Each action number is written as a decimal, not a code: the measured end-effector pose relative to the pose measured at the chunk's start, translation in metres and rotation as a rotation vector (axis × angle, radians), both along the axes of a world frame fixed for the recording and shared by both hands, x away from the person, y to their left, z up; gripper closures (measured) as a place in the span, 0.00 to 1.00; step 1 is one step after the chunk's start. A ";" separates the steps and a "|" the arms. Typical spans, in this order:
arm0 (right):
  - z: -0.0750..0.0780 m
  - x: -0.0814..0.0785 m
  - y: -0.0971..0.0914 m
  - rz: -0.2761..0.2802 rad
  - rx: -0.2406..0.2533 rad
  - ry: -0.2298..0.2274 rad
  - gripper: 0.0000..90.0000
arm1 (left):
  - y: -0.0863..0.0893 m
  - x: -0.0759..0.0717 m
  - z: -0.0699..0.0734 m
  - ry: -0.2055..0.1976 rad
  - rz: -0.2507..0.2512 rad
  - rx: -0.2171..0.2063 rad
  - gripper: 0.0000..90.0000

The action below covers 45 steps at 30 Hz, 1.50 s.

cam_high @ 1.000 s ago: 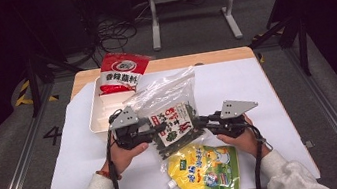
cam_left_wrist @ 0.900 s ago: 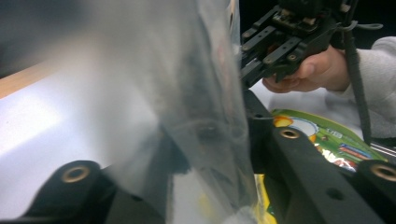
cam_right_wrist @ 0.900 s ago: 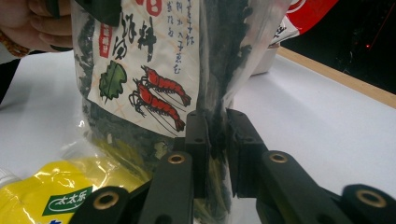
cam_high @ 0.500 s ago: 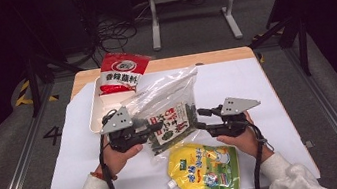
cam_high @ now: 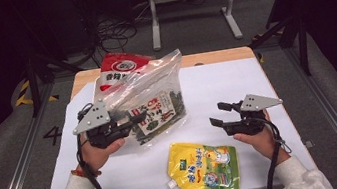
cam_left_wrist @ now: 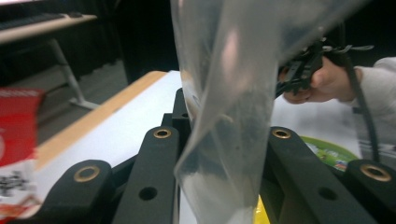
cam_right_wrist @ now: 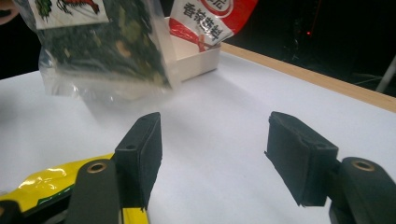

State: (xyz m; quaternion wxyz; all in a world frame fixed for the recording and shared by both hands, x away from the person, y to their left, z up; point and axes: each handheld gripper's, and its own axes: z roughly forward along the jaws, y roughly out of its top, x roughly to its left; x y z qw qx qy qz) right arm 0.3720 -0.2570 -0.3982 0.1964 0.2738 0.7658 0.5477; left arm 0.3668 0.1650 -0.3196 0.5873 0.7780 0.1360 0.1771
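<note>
Over the left half of the white bench (cam_high: 236,84), the left tool (cam_high: 128,126) has its jaws clamped on one edge of the clear plastic bag (cam_high: 152,84), and the left gripper view shows the film pinched tight between the two black jaws, rising crumpled above them. That bag hangs lifted and tilted, its mouth toward the far side, with a green seaweed packet (cam_high: 152,117) sitting low inside it. Off to the right, the right tool (cam_high: 217,115) hovers above the bench with jaws wide apart and nothing in them, well clear of the bag; its own view looks across bare cloth between the pads. Lying flat near the front edge, between the two hands, is the yellow spout pouch (cam_high: 202,167), and beyond the bag a red packet (cam_high: 119,69) leans in a white tray (cam_right_wrist: 196,56). Reads like a bagging job mid-way: one item in, the pouch next. My call for the next move: the right tool drops to the pouch, grips an edge cleanly, while the left keeps the bag mouth held up and open
</note>
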 end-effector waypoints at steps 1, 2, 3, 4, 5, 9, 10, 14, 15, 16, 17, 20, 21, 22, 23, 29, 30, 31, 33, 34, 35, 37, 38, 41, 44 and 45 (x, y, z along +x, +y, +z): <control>0.000 -0.001 -0.003 -0.012 0.003 0.003 0.40 | 0.004 0.001 0.002 -0.004 0.013 0.004 0.84; 0.000 -0.001 -0.006 -0.021 0.006 0.006 0.40 | 0.009 0.003 0.004 -0.007 0.027 -0.001 0.84; 0.000 -0.002 -0.007 -0.029 0.009 0.009 0.40 | 0.013 0.005 0.005 -0.010 0.035 -0.003 0.84; -0.001 -0.002 -0.009 -0.032 0.010 0.011 0.40 | 0.019 0.008 0.008 -0.016 0.053 -0.007 0.84; -0.001 -0.003 -0.010 -0.038 0.010 0.013 0.39 | 0.022 0.009 0.009 -0.018 0.064 -0.013 0.84; -0.002 -0.005 -0.013 -0.050 0.008 0.014 0.39 | 0.039 0.017 0.017 -0.043 0.115 -0.028 0.84; -0.002 -0.006 -0.014 -0.053 0.007 0.016 0.39 | 0.043 0.019 0.020 -0.056 0.129 -0.024 0.84; -0.005 -0.005 -0.015 -0.064 0.007 0.024 0.39 | 0.055 0.028 0.027 -0.084 0.172 0.000 0.84; -0.006 -0.005 -0.015 -0.066 0.005 0.027 0.38 | 0.058 0.031 0.028 -0.089 0.183 0.007 0.84; -0.006 -0.006 -0.015 -0.065 0.006 0.027 0.38 | 0.062 0.035 0.030 -0.088 0.194 0.015 0.84; -0.007 -0.006 -0.015 -0.067 0.003 0.029 0.38 | 0.064 0.038 0.030 -0.088 0.200 0.023 0.84; -0.008 -0.007 -0.015 -0.068 -0.003 0.031 0.38 | 0.071 0.046 0.029 -0.100 0.228 0.069 0.84; -0.009 -0.007 -0.016 -0.072 -0.004 0.032 0.38 | 0.073 0.051 0.028 -0.096 0.238 0.080 0.84; -0.009 -0.007 -0.016 -0.075 -0.005 0.035 0.38 | 0.076 0.054 0.027 -0.093 0.246 0.089 0.84; -0.010 -0.008 -0.017 -0.078 -0.004 0.037 0.38 | 0.078 0.057 0.026 -0.092 0.253 0.096 0.84; -0.013 -0.011 -0.018 -0.086 -0.011 0.047 0.37 | 0.085 0.075 0.015 -0.062 0.279 0.139 0.84; -0.014 -0.011 -0.019 -0.089 -0.012 0.050 0.37 | 0.085 0.078 0.013 -0.059 0.279 0.144 0.84; -0.015 -0.012 -0.019 -0.091 -0.013 0.051 0.37 | 0.085 0.082 0.011 -0.053 0.276 0.150 0.84; -0.016 -0.013 -0.019 -0.094 -0.017 0.056 0.37 | 0.083 0.087 0.008 -0.047 0.282 0.169 0.84; -0.016 -0.014 -0.020 -0.095 -0.018 0.058 0.37 | 0.082 0.089 0.006 -0.047 0.283 0.176 0.84; -0.017 -0.015 -0.020 -0.098 -0.021 0.059 0.37 | 0.082 0.092 0.004 -0.042 0.282 0.178 0.84; -0.018 -0.016 -0.021 -0.100 -0.023 0.063 0.37 | 0.081 0.097 0.000 -0.038 0.286 0.179 0.83; -0.019 -0.017 -0.021 -0.101 -0.025 0.068 0.37 | 0.082 0.099 -0.001 -0.039 0.282 0.175 0.83; -0.022 -0.017 -0.022 -0.106 -0.030 0.079 0.37 | 0.084 0.106 -0.003 -0.032 0.272 0.166 0.83; -0.024 -0.019 -0.021 -0.103 -0.036 0.086 0.37 | 0.086 0.110 -0.002 -0.023 0.258 0.166 0.83; -0.024 -0.019 -0.021 -0.102 -0.036 0.088 0.37 | 0.087 0.110 -0.001 -0.021 0.250 0.163 0.84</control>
